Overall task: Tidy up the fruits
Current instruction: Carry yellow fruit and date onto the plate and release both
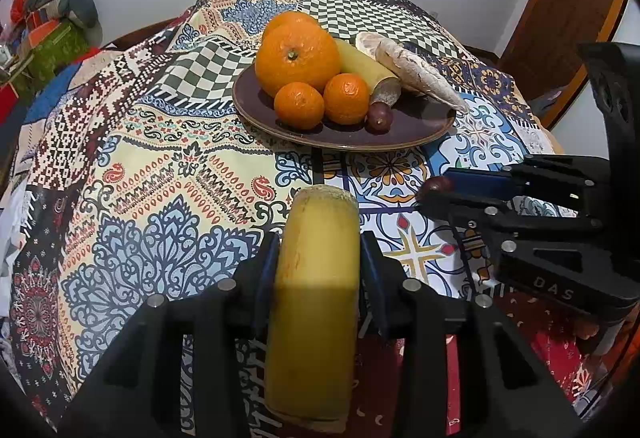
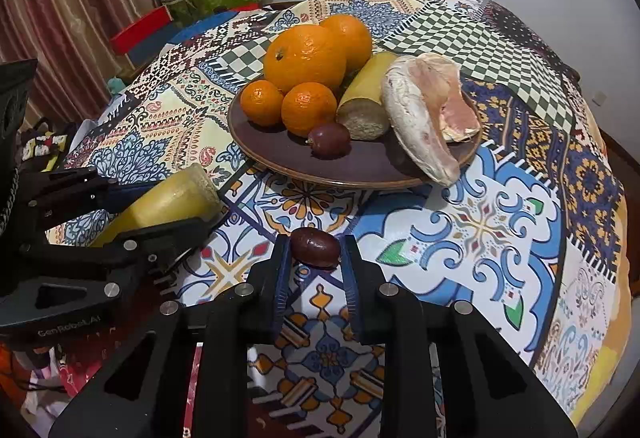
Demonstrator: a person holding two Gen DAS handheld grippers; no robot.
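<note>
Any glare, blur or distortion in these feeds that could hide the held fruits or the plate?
Left wrist: fisheye bends the tablecloth; shadow covers the held yellow piece lower down; plate sharp. Right wrist: same bulge, dark corners; small glare on the big orange; the dark fruit is clear.

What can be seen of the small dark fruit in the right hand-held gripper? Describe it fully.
The small dark fruit is an oval, glossy, reddish-brown piece with smooth skin, lying crosswise between the blue pads of the right hand-held gripper, which is shut on it just above the patterned tablecloth. It sits near the fingertips, short of the brown plate. A similar fruit lies on that plate.
</note>
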